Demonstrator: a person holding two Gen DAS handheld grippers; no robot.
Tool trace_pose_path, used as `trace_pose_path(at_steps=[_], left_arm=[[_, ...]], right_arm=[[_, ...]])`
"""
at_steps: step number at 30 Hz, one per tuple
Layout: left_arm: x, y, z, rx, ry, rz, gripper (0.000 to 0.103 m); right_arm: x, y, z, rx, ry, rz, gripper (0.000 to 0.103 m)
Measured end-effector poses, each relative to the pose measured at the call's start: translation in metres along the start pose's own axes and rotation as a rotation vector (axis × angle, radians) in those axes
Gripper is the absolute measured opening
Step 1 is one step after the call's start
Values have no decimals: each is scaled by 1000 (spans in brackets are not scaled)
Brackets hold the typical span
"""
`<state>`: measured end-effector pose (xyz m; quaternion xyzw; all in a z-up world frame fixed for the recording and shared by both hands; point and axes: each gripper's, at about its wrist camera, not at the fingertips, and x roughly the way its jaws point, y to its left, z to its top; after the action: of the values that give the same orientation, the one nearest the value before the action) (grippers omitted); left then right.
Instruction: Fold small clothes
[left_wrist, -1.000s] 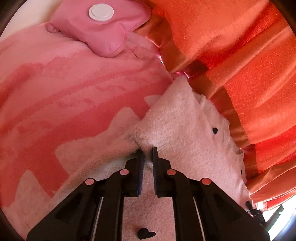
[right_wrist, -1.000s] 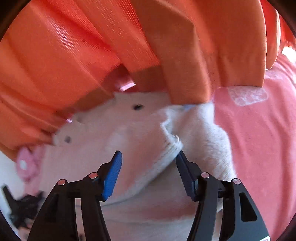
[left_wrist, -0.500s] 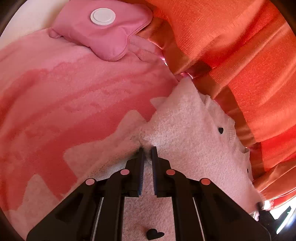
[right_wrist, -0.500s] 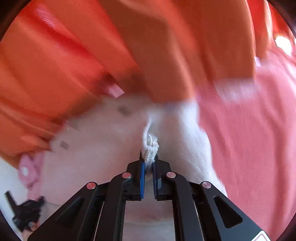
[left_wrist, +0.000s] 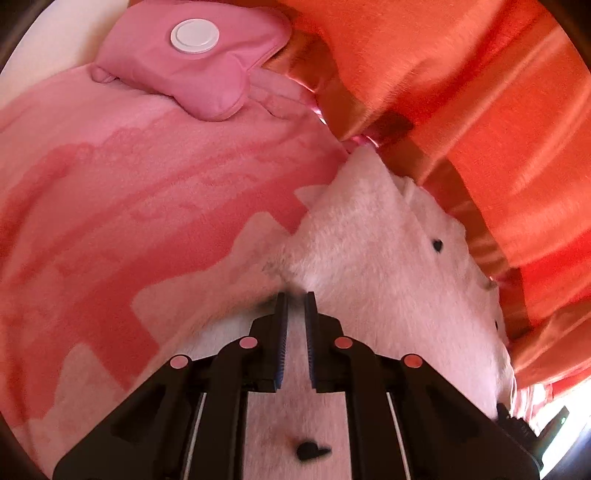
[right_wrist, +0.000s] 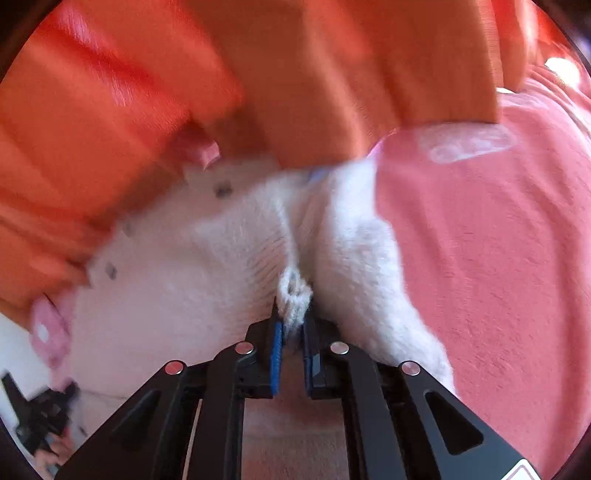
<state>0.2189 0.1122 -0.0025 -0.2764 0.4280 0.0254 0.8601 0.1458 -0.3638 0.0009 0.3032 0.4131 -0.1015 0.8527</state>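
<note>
A small fluffy white sweater (left_wrist: 373, 258) with tiny black heart marks lies on a pink blanket (left_wrist: 129, 192). My left gripper (left_wrist: 294, 299) is shut on the sweater's near edge, fabric pinched between the jaws. In the right wrist view the same white sweater (right_wrist: 207, 266) spreads out ahead, and my right gripper (right_wrist: 294, 317) is shut on a bunched knit edge of it, which pokes up between the blue pads (right_wrist: 276, 341). The other gripper (right_wrist: 37, 417) shows at the lower left of the right wrist view, blurred.
Orange curtain fabric (left_wrist: 461, 92) hangs close behind the sweater and also fills the top of the right wrist view (right_wrist: 258, 74). A pink pouch with a white round cap (left_wrist: 192, 55) lies on the blanket at the back left.
My right gripper closed from wide open onto the sweater's knit edge and now holds it bunched. My left gripper stayed shut on the sweater and shifted slightly.
</note>
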Motion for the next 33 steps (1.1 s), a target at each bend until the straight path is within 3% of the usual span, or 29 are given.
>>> trace_pose_path(at_steps=[2,3,4,5,6,7,9,12,13,15,16,17,18,20,21,22,23,24,26,30,33], left_arm=[[-12,1,-2,22,24,-23,13],[-25,4,-4,45,35,-35,21],[-38,8,-8,67,43,-39,38],[-52,14,-14,93,48,-45,48],[-72,25,-24,124,48,-46,65],[-90,39,-36,147,48,-30,75],[-111,63,-57,182,80,1,78],[-125,98,-91,190,224,-12,78],[-125,105,-93,149,277,-29,78],[-134,116,-93,48,291,-101,79],[-135,117,-94,23,300,-129,85],[-129,116,-97,2,351,-178,86],[-125,115,-102,-10,383,-182,86],[-127,108,-106,15,352,-146,84],[-127,99,-109,57,352,-112,71],[-128,92,-112,88,352,-113,45],[-129,88,-114,104,361,-132,28],[-132,83,-116,112,381,-165,8],[-150,74,-116,123,351,-187,8],[-212,67,-108,193,249,-227,6],[-257,79,-116,228,216,-261,6]], right_arm=[[-44,-2,-3,5,-44,-12,19],[-65,-4,-7,-8,-54,-13,27],[-84,-11,-16,-19,-45,-11,40],[-106,-20,-29,-23,-21,-1,47],[-122,-32,-40,-22,-2,10,56],[-136,-45,-53,-23,25,14,59],[-149,-66,-84,-43,143,5,59],[-156,-94,-129,-21,318,71,60],[-153,-97,-137,-12,355,97,60],[-147,-96,-151,-8,421,152,60],[-141,-92,-155,-11,457,180,60],[-134,-89,-160,-6,494,202,61],[-126,-87,-161,2,518,209,61],[-117,-87,-160,30,533,199,61],[-115,-81,-160,49,522,203,61],[-113,-78,-158,65,509,203,53],[-111,-74,-154,71,490,200,38],[-113,-73,-157,73,480,201,15],[-132,-60,-157,64,402,219,13],[-216,-41,-161,-76,215,262,10],[-274,-49,-181,-154,118,205,7]])
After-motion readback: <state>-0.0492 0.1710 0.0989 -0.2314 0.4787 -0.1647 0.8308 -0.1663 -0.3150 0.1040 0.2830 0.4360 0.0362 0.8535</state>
